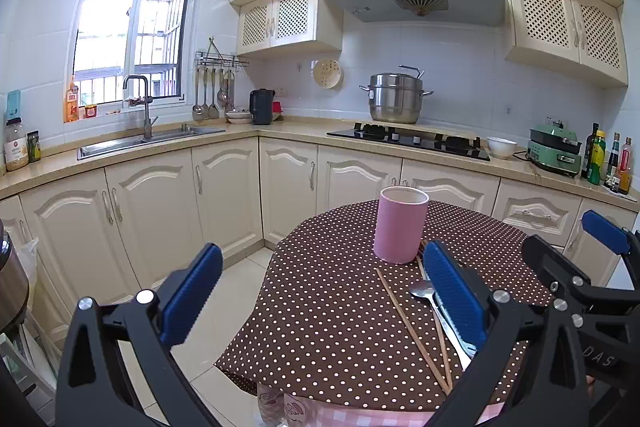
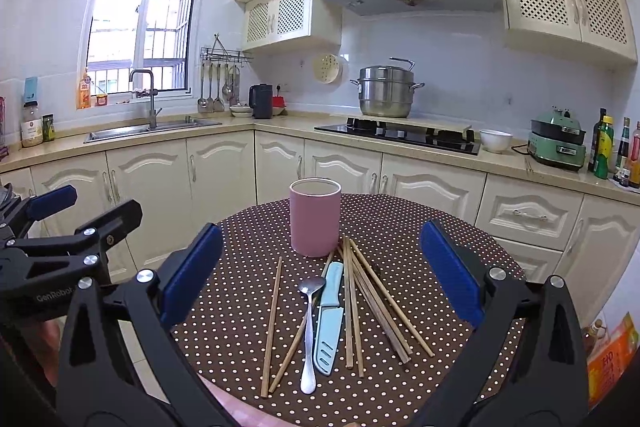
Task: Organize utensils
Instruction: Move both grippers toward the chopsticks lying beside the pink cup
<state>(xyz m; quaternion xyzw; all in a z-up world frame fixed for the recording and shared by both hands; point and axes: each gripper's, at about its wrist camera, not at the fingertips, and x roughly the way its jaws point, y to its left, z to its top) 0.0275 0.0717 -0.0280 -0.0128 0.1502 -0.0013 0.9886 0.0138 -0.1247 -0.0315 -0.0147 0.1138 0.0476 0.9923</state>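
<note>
A round table under a brown polka-dot cloth [image 2: 248,267] stood below both grippers, with kitchen cabinets [image 2: 224,171], a sink [image 2: 152,131] and a gas hob [image 2: 400,135] beyond it. Straight ahead of the right gripper [image 2: 320,275] a pink holder [image 2: 315,217] stood upright and looked empty. Between that gripper's spread blue fingers [image 2: 450,271] lay the utensils: a metal spoon [image 2: 310,331], a light-blue sheathed knife [image 2: 329,319] just beside it, one chopstick [image 2: 272,327] off toward its left finger, and a loose pile of chopsticks [image 2: 376,303] toward its right finger. Nothing stood between the gripper and them.

The right gripper hung above the near edge, wide open and holding nothing. The left gripper [image 1: 320,291] hovered level beside it, likewise wide open and empty, mostly off the table's edge over the floor tiles [image 1: 236,291], the holder ahead near its right finger [image 1: 452,291].
</note>
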